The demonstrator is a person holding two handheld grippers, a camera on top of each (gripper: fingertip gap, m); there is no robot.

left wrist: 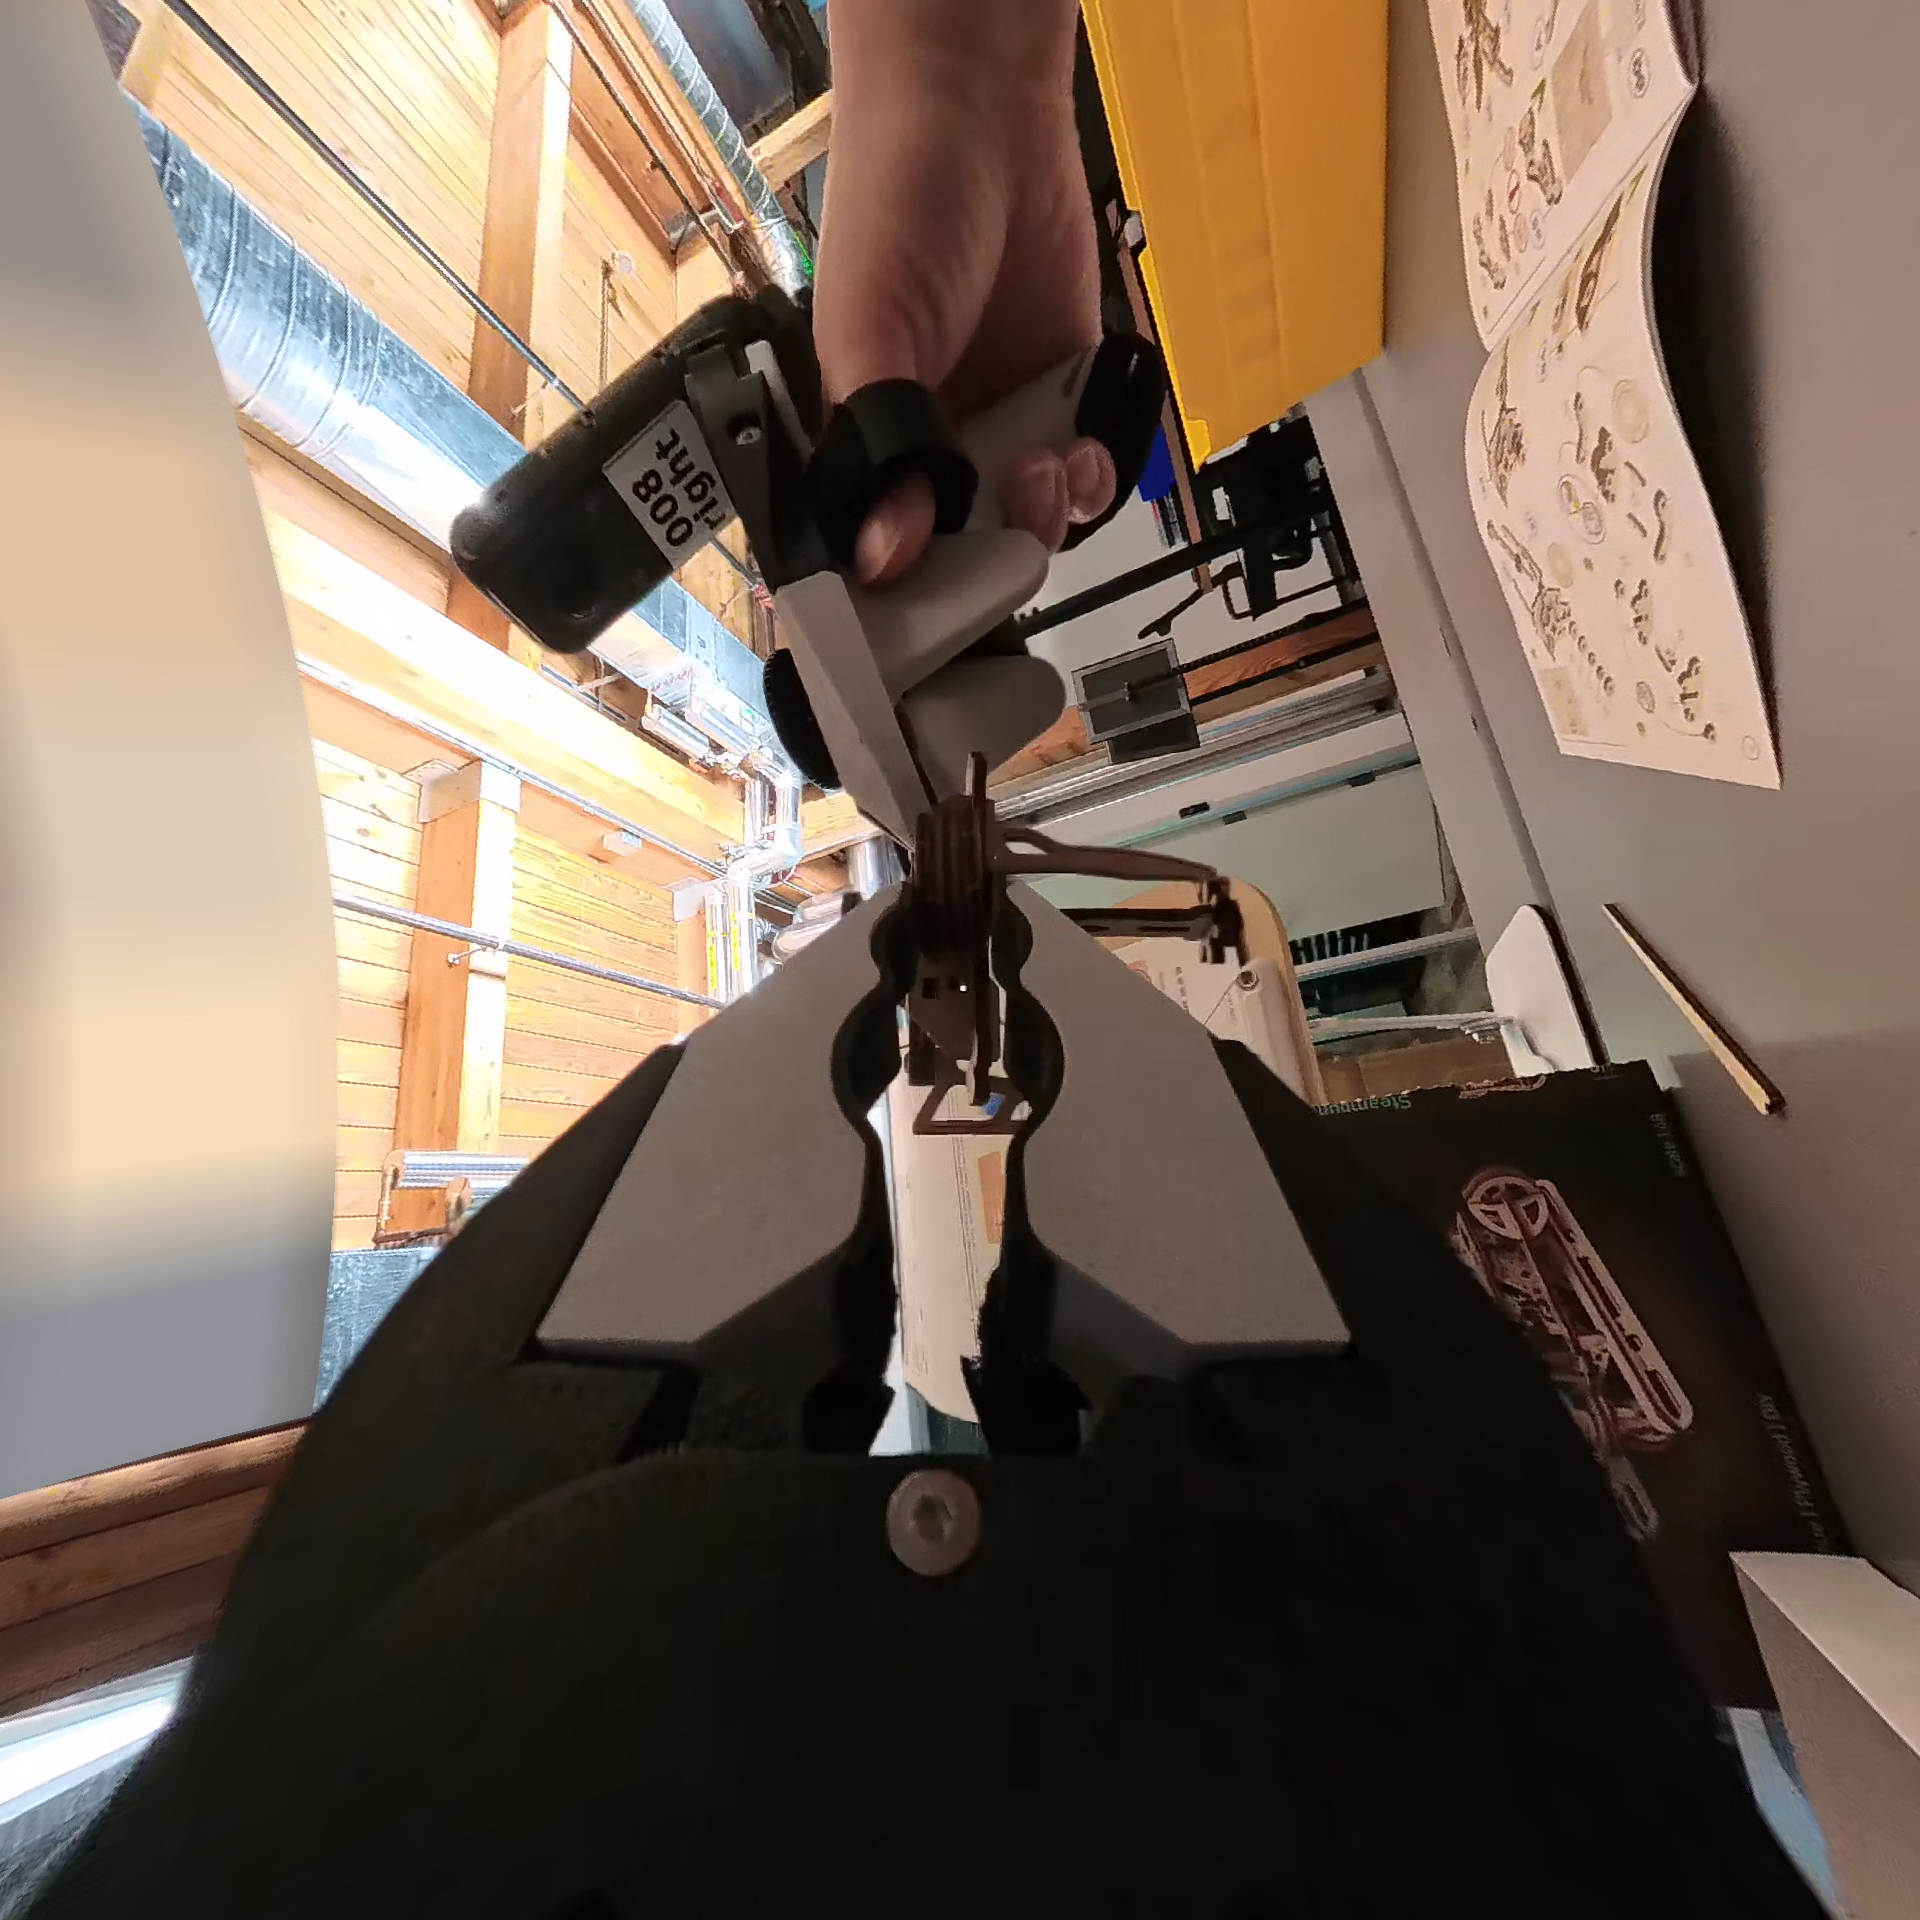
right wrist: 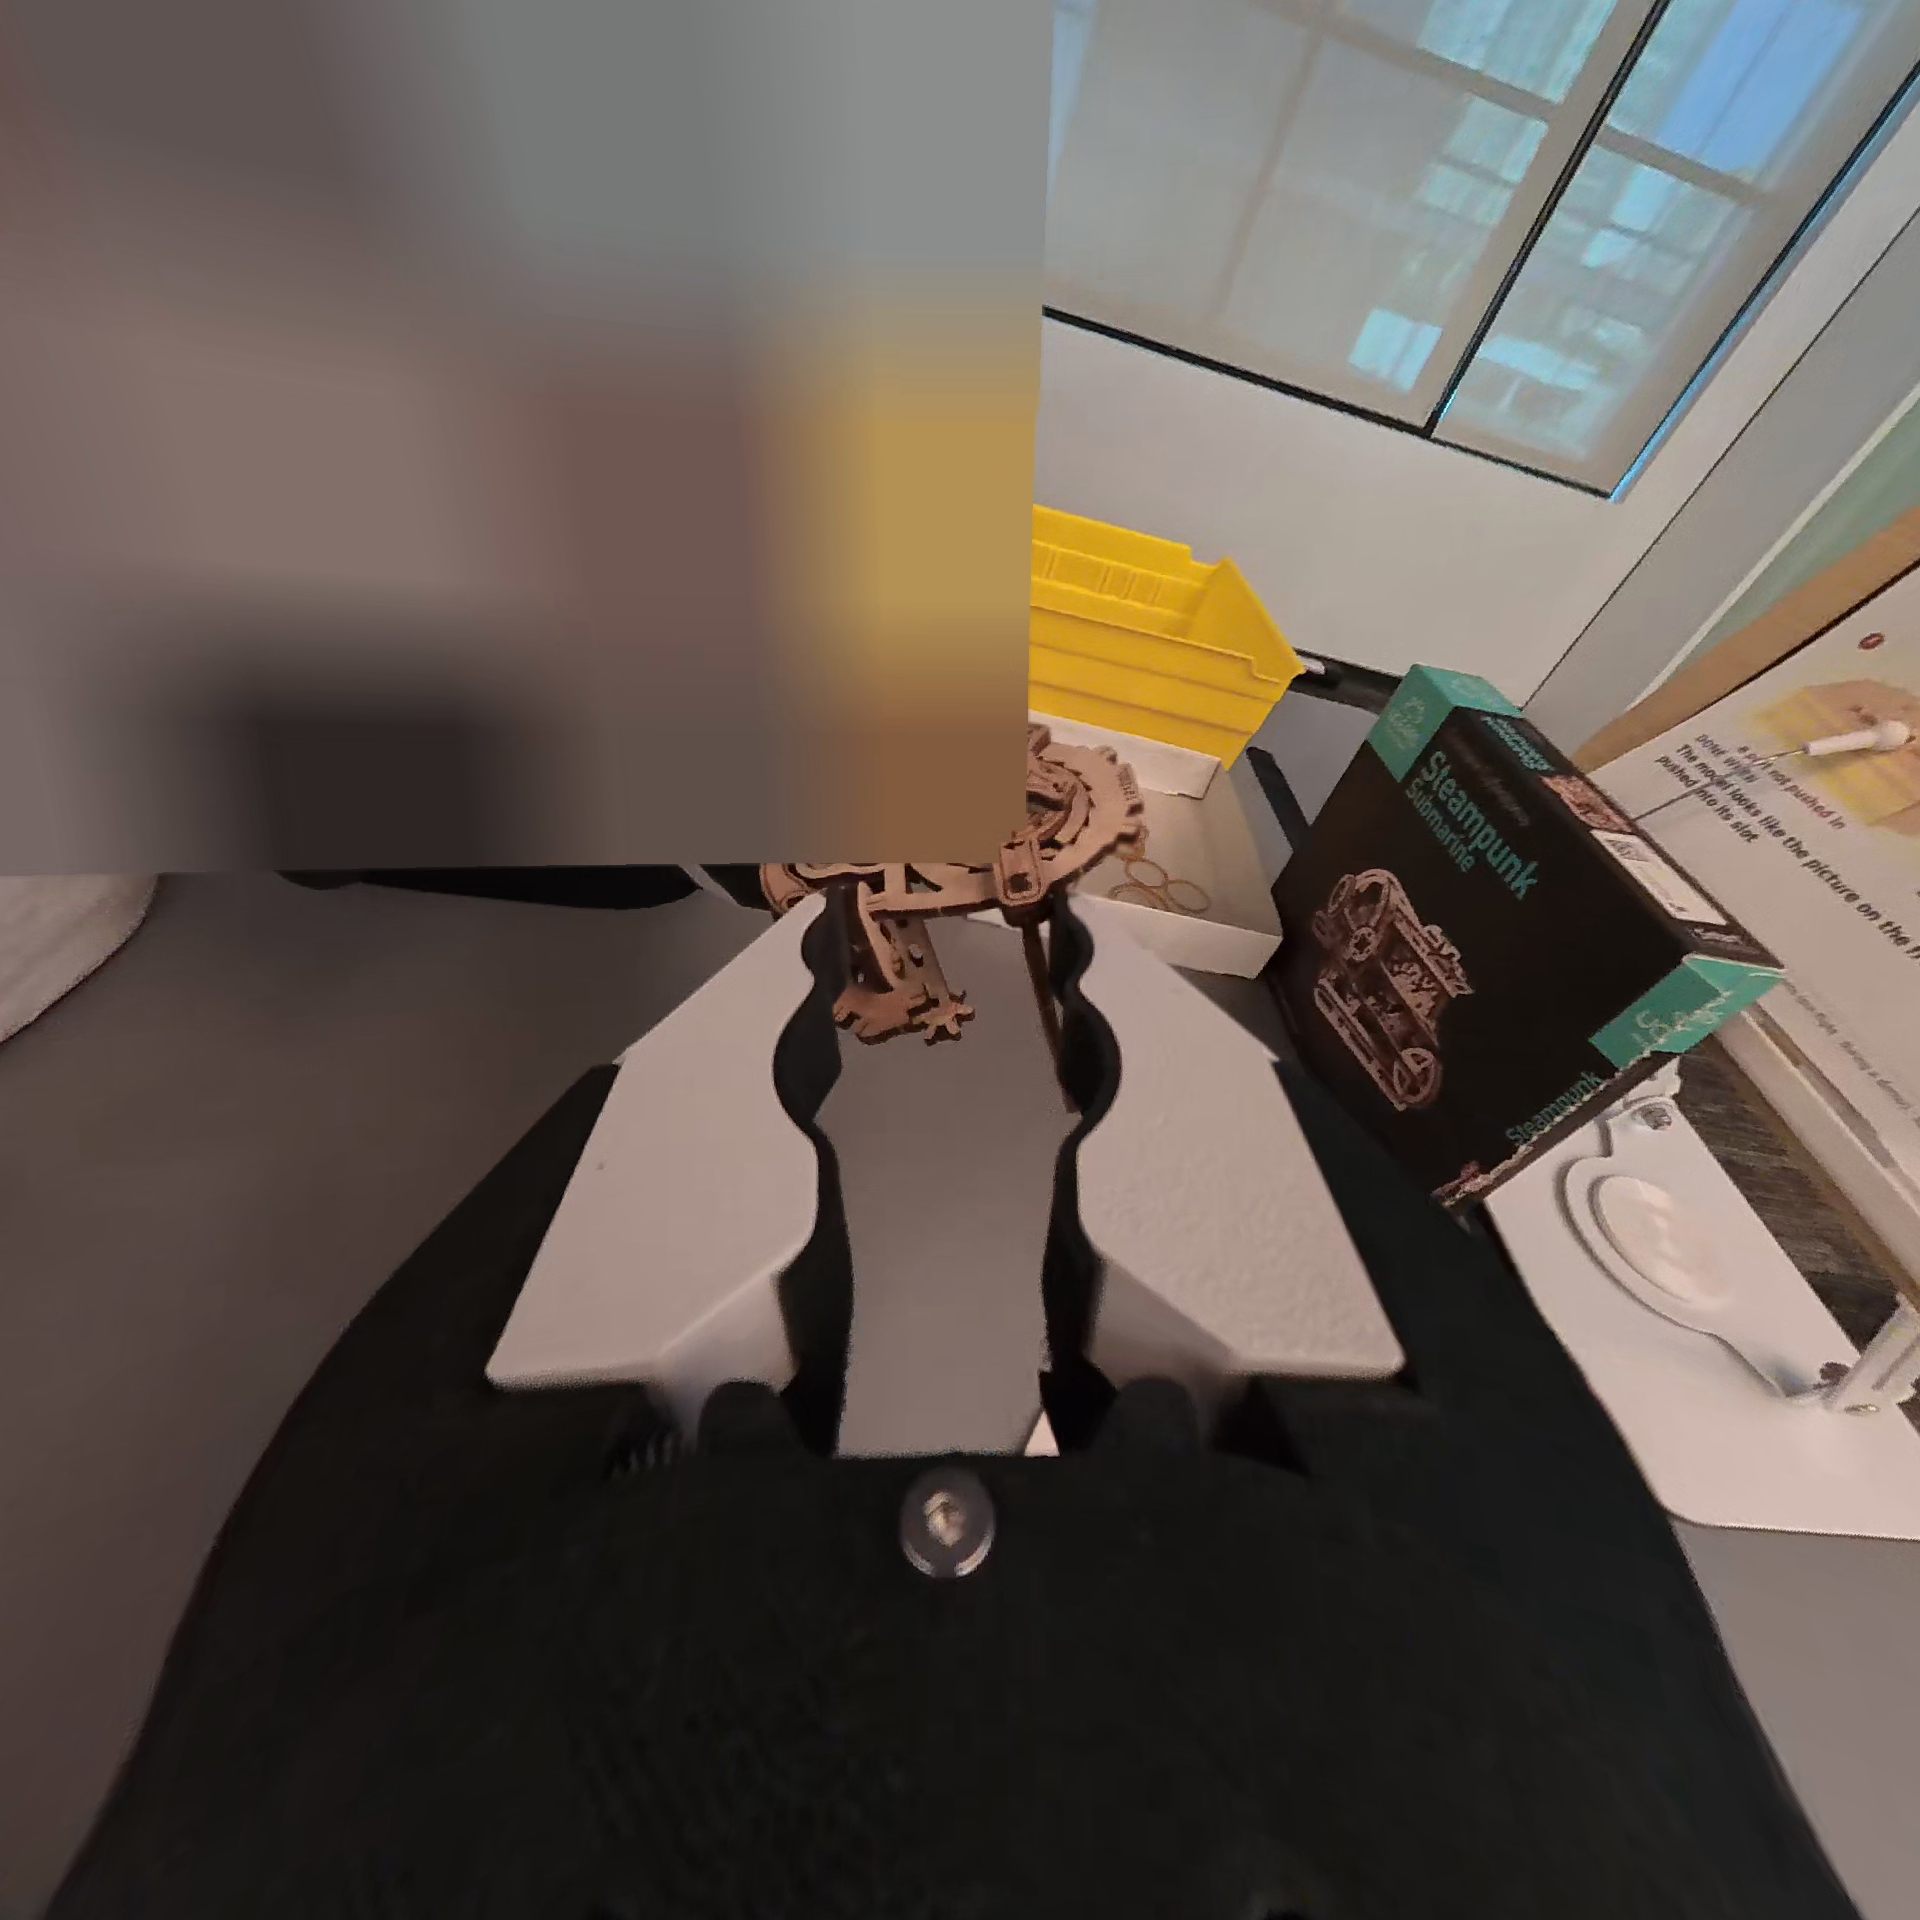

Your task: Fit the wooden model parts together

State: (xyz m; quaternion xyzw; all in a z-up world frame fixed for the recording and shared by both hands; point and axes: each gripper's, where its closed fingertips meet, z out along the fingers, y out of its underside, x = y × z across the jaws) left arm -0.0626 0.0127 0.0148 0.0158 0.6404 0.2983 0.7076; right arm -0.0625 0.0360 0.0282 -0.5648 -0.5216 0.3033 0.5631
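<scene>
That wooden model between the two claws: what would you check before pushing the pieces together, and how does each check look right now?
1. Left gripper clamped on the wooden model: ok, its fingers pinch the stacked layers.
2. Right gripper holding its side: ok, its tips bear on the wooden model across a wide gap.
3. Tab lined up with its slot: cannot tell, the joint is hidden.
4. Instruction booklet open for reference: ok, lying on the table.
5. Room around the work: ok, the kit box and yellow bin stand aside.
</scene>
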